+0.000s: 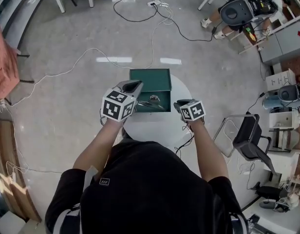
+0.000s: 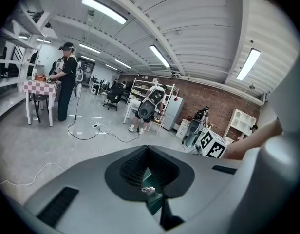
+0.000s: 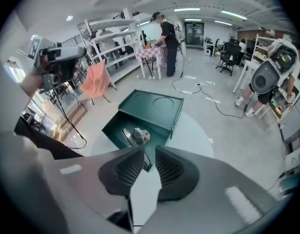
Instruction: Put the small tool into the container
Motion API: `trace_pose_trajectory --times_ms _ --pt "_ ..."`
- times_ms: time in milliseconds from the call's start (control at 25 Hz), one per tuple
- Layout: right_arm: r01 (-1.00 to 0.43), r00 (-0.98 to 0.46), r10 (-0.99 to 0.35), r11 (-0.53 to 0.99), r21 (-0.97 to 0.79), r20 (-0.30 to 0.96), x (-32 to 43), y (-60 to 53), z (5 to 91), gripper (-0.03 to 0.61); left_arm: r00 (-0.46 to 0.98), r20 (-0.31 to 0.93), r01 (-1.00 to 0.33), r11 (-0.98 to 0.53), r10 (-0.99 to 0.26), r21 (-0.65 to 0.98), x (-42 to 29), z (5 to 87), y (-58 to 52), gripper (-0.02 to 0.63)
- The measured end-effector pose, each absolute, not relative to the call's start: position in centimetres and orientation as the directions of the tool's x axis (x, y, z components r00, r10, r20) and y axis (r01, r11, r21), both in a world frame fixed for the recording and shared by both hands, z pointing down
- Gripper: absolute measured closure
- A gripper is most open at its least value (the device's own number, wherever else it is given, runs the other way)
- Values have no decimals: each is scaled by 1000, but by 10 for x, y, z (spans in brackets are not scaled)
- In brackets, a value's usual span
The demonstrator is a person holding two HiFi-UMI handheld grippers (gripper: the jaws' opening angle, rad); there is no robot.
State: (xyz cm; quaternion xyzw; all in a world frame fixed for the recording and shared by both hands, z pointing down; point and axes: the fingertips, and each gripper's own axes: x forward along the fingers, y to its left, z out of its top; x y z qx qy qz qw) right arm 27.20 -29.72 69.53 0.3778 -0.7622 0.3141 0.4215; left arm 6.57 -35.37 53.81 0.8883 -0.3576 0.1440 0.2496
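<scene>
A dark green box (image 1: pixel 151 79) stands open on a small round white table (image 1: pixel 155 126), its lid tilted back. A small metal tool (image 1: pixel 154 100) lies inside the box's tray. The right gripper view shows the tool (image 3: pixel 136 135) resting in the green box (image 3: pixel 151 109) just beyond the jaws. My left gripper (image 1: pixel 134 87) hovers at the box's left edge, jaws meeting at the tips with nothing held. Through its gap I glimpse the tool (image 2: pixel 149 190). My right gripper (image 1: pixel 179 105) hangs right of the box, its jaws a narrow gap apart and empty.
White cables (image 1: pixel 67 70) trail over the grey floor around the table. A folding chair (image 1: pixel 248 136) stands to the right. A seated person (image 1: pixel 237 11) and desks are at the far right. Shelving lines the left side.
</scene>
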Motion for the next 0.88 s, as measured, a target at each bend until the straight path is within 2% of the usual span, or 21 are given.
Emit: trace_pose_trajectory --times_ms 200,320,640,880 --pt "-878 -474 -557 360 -316 682 296 -289 648 497 709 398 -704 -623 -582 342 88 511 -351 607" --pt "-903 -424 -686 372 -216 591 313 -267 613 520 713 404 -698 -634 -573 334 102 506 -342 607" --pt "-913 -402 -842 396 -96 360 346 -263 509 554 707 401 -702 -645 -582 302 133 489 -339 607" --pt "-897 -441 -877 436 -67 191 362 -306 419 566 696 323 -712 -677 -642 189 155 424 -367 607"
